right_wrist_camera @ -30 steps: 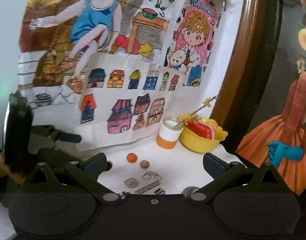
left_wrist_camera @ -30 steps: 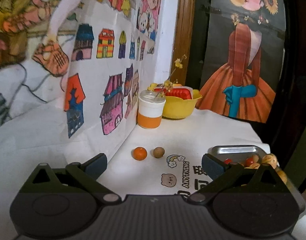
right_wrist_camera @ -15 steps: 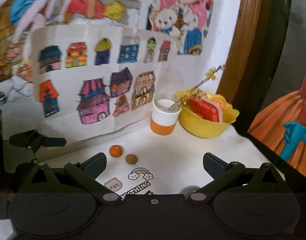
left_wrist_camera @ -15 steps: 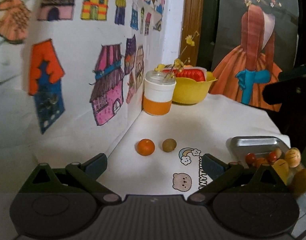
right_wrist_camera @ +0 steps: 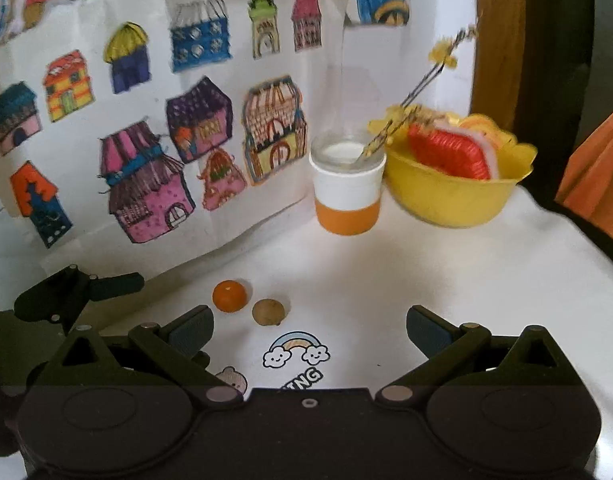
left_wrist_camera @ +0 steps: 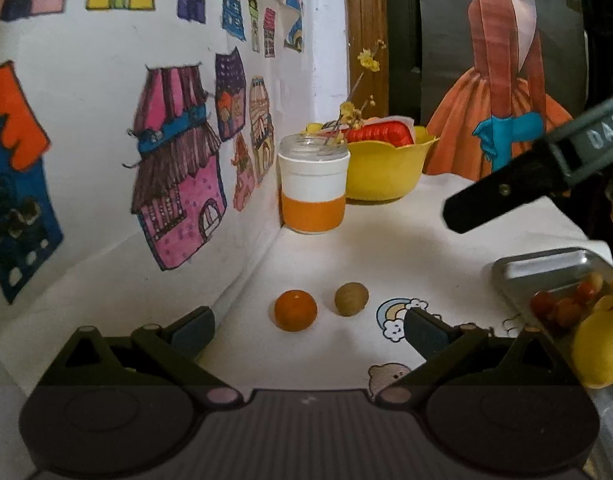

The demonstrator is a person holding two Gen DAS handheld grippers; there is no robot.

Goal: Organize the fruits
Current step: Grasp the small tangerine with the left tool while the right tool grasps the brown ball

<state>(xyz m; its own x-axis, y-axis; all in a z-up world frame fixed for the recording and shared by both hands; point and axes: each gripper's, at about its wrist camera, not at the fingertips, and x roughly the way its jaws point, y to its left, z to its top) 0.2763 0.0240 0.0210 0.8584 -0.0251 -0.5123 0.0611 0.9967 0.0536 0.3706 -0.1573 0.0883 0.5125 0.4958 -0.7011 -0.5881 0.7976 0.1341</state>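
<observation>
Straight ahead of the left gripper [left_wrist_camera: 308, 326], spread wide and empty, a small round orange fruit [left_wrist_camera: 295, 310] sits on the white bench [left_wrist_camera: 406, 248], nearer it than the equally wide, empty right gripper [right_wrist_camera: 309, 330].

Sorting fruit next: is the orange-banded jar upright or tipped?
Upright: the jar stands on its base beside the yellow bowl, mouth upward with a dried sprig leaning out.

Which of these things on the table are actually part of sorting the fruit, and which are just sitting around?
Part of the job:
orange fruit
brown fruit
metal tray holding more small fruits
left gripper, open
right gripper, open

Just lying about:
orange-and-white jar
yellow bowl
house drawings
rainbow sticker
</observation>
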